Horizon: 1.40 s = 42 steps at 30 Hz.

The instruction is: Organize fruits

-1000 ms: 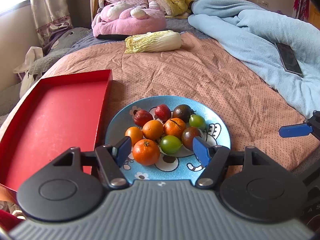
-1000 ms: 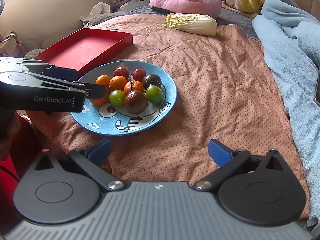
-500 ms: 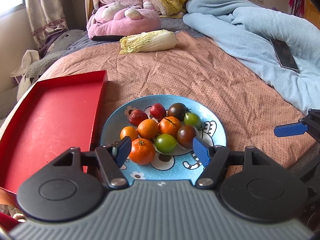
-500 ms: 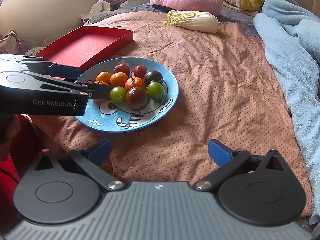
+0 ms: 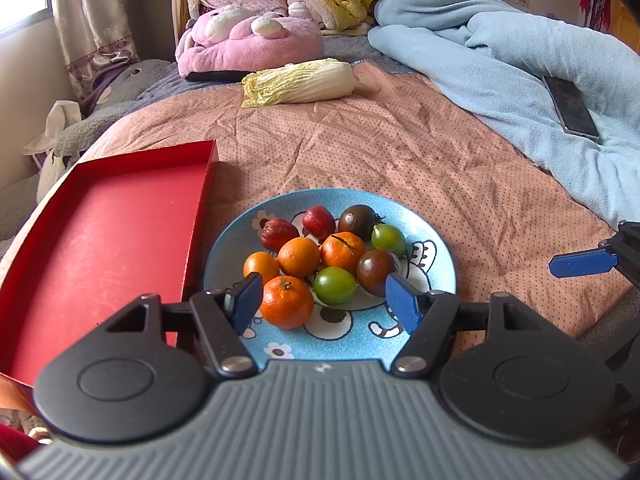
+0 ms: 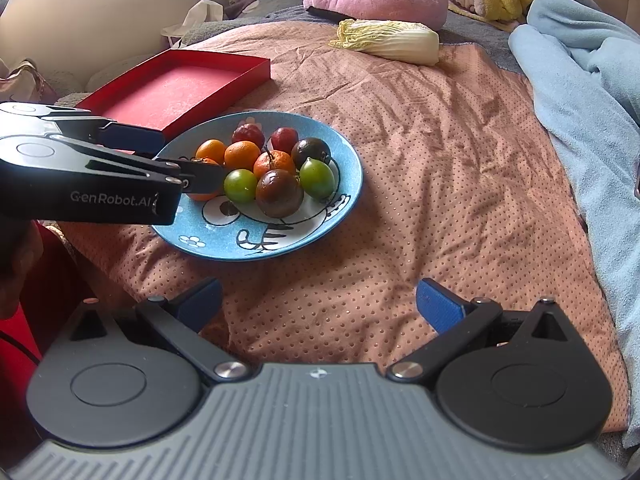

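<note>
We held the left gripper [image 5: 322,300] with its jaws spread wide over the near part of the blue plate [image 5: 434,258], flanking the nearest tangerine [image 5: 287,301] without touching it. The right gripper [image 6: 318,305] hung released over the dotted bedspread [image 6: 440,168], near the plate. The fruits sat clustered on that plate, just beside the red tray [image 5: 100,248].
</note>
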### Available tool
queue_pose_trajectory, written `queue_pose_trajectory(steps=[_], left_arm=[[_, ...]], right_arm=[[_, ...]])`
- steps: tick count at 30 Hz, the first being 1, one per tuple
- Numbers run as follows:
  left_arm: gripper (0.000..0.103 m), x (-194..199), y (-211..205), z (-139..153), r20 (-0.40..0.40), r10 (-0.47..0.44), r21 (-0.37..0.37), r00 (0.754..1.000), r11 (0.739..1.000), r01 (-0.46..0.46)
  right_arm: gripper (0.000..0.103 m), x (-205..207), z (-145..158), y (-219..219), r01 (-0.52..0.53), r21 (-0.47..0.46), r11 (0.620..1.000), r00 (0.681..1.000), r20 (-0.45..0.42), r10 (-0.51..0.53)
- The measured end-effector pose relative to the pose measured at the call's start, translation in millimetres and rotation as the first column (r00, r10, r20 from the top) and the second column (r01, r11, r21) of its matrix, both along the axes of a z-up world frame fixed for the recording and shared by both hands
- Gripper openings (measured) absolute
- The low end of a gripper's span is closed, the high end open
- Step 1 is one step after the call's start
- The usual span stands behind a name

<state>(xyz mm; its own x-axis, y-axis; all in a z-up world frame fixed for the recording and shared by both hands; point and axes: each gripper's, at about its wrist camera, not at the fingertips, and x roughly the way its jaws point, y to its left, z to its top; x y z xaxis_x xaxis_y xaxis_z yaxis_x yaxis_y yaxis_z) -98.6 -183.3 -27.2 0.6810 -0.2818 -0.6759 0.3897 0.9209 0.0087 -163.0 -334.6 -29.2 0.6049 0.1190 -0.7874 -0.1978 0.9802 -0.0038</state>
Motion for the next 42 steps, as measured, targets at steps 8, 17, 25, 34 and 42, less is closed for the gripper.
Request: queue_pose_trajectory(steps=[8, 17, 25, 34, 42], left_arm=[[0.07, -0.1, -0.2, -0.7, -0.002, 0.0, 0.0, 1.0, 1.0, 0.0], [0.07, 0.1, 0.2, -1.2, -0.003, 0.002, 0.0, 1.0, 1.0, -0.002], [0.07, 0.1, 0.4, -1.6, -0.003, 0.003, 0.001, 1.0, 1.0, -0.003], [0.07, 0.3, 0.3, -2.0, -0.003, 0.002, 0.002, 1.0, 1.0, -0.002], [0.07, 0.4, -0.1, -3.1, -0.003, 0.002, 0.002, 1.0, 1.0, -0.002]], right_arm=[[0.103, 0.2, 0.1, -0.1, -0.001, 0.001, 1.0, 1.0, 0.0, 0.001], [0.103, -0.6, -1.2, 0.6, -0.005, 0.001, 1.0, 1.0, -0.003, 0.005], [0.103, -1.3, -1.6, 0.2, -0.002, 0.002, 1.0, 1.0, -0.005, 0.002], [0.103, -1.6, -2.7, -1.2, -0.002, 0.004, 1.0, 1.0, -0.007, 0.002], [0.103, -2.0, -4.6, -1.6, -0.001, 0.005, 1.0, 1.0, -0.011, 0.001]])
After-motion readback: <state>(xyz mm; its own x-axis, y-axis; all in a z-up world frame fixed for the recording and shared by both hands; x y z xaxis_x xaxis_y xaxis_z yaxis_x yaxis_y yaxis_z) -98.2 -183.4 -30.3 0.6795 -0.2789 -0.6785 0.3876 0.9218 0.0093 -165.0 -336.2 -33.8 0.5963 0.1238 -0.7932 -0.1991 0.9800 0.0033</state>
